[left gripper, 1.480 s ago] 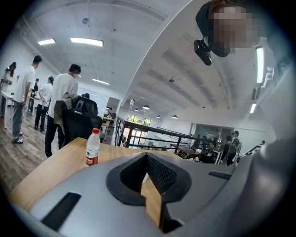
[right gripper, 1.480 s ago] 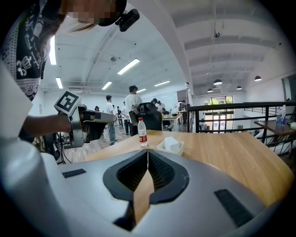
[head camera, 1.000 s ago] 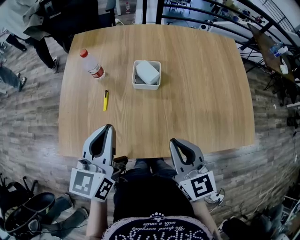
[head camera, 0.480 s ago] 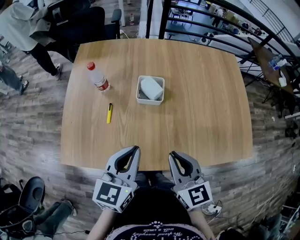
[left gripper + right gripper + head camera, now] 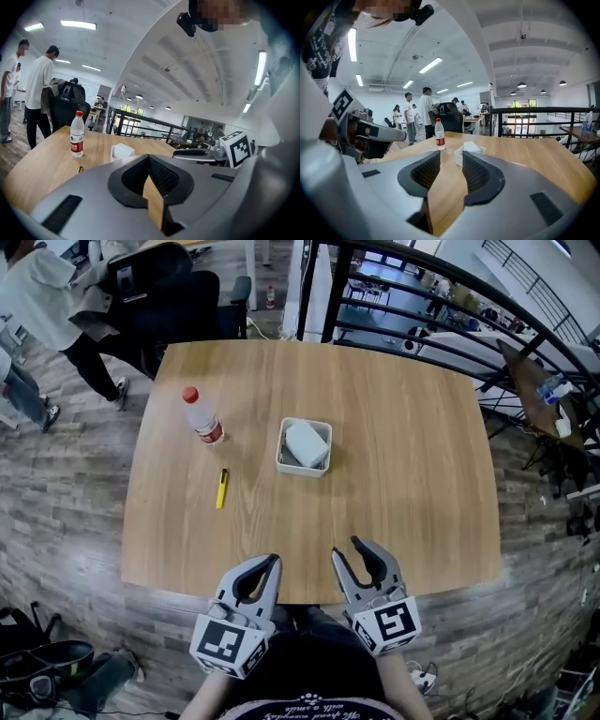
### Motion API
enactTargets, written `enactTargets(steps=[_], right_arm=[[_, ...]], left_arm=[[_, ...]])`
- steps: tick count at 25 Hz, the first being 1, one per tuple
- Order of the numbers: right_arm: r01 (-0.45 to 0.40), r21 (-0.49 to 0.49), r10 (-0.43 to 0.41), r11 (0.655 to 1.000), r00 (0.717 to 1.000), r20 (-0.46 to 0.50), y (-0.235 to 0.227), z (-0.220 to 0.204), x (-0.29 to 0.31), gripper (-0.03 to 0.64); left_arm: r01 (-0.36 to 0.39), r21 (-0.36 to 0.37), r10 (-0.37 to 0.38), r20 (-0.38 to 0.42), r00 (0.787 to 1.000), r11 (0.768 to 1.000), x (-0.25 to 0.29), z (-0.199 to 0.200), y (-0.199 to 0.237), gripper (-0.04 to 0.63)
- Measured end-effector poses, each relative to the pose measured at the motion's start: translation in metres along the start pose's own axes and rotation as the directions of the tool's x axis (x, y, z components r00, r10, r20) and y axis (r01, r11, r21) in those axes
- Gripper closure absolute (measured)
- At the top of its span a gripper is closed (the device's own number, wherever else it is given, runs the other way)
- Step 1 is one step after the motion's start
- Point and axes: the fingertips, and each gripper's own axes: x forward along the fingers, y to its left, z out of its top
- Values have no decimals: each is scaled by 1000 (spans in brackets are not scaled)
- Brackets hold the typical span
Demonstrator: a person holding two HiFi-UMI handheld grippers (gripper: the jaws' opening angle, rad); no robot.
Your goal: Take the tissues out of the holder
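Note:
A white square holder (image 5: 283,457) stands at the middle of the wooden table, with a white tissue pack (image 5: 307,442) lying in it. In the right gripper view the holder (image 5: 459,156) and the tissues (image 5: 471,146) lie straight beyond the jaws. My left gripper (image 5: 273,562) hangs at the table's near edge, jaws together and empty; the holder (image 5: 123,152) shows far beyond it. My right gripper (image 5: 345,548) sits beside it over the near edge. Its jaws have just been opening and stand apart with nothing between them.
A clear water bottle (image 5: 202,416) with a red cap and label stands left of the holder. A yellow pen (image 5: 222,488) lies nearer me on the left. Black railings run behind the table's far right. People and a chair stand off the far left corner.
My left gripper has shifted right along the near edge toward the right gripper. The right gripper's jaws, shut before, now stand apart. Holder, bottle and pen have not moved on the table.

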Motion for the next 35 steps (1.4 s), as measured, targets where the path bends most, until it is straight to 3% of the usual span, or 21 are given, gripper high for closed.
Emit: enactTargets(steps=[5, 14, 22, 26, 35], right_arm=[[30, -54, -30, 998, 999, 11, -38, 8, 43, 469], [11, 41, -9, 999, 999, -51, -71, 12, 118, 403], [12, 60, -3, 998, 989, -147, -96, 2, 168, 337], [6, 52, 6, 999, 972, -236, -103, -8, 193, 305], [-42, 59, 63, 997, 907, -416, -107, -36, 228, 305]], left_arm=[[-8, -15, 8, -3, 1000, 1000, 5, -2, -1, 591], [-80, -57, 81, 12, 997, 995, 11, 8, 10, 590], [-125, -80, 126, 6, 992, 989, 11, 7, 19, 589], [-155, -100, 155, -11, 988, 983, 10, 7, 25, 590], [-178, -109, 177, -16, 984, 978, 13, 6, 29, 590]])
